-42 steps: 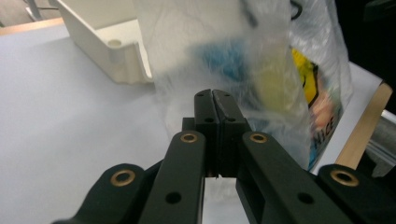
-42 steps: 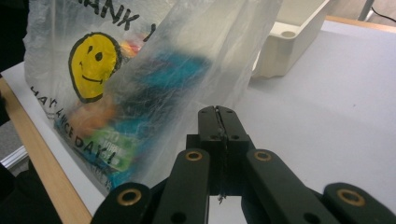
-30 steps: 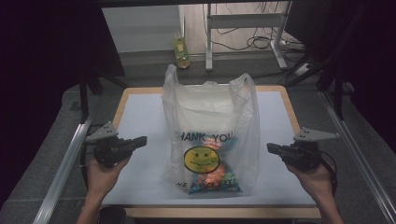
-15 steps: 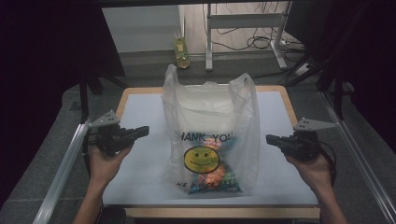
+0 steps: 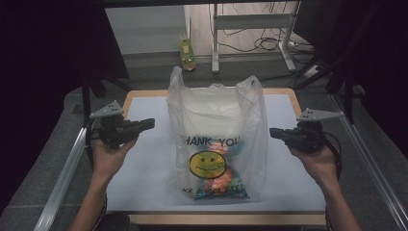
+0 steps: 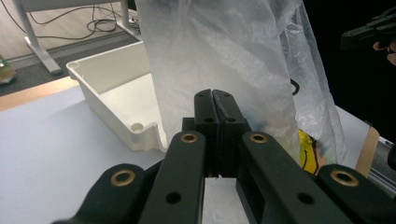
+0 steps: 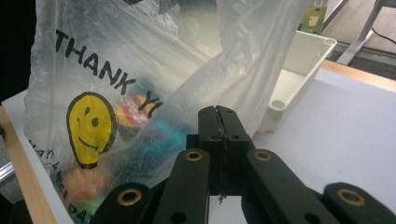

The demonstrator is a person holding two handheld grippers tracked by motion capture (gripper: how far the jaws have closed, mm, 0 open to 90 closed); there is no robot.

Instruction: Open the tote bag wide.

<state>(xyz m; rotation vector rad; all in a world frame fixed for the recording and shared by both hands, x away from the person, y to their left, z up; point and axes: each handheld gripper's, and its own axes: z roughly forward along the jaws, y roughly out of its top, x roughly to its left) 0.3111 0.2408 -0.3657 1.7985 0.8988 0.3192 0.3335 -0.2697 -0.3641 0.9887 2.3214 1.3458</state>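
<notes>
Against the earlier high frames, both hands sit farther out from the plastic bag (image 5: 217, 139) and a little farther up the picture: the left gripper (image 5: 148, 123) has drifted toward 10 o'clock, the right gripper (image 5: 274, 133) toward 2 o'clock. The bag itself has not shifted. It stands upright at the middle of the table (image 5: 144, 163), its smiley face and "THANK YOU" print facing 6 o'clock, with colourful packets showing through near its base.

In the high view the left gripper is at 9 o'clock of the bag and the right gripper at 3 o'clock, each well apart from it, tips pointing inward at it. Neither touches the plastic.

The left gripper view shows the left gripper (image 6: 213, 100) with its jaws pressed together and nothing between them. It also shows a white tray (image 6: 116, 100) lying on the table just behind the bag, which the bag mostly screens in the high view. The other gripper shows at 2 o'clock of that picture.

The right gripper view shows the right gripper (image 7: 217, 116) with jaws likewise pressed together on nothing, the bag's printed face at 10 o'clock, and the tray's end at 2 o'clock.
</notes>
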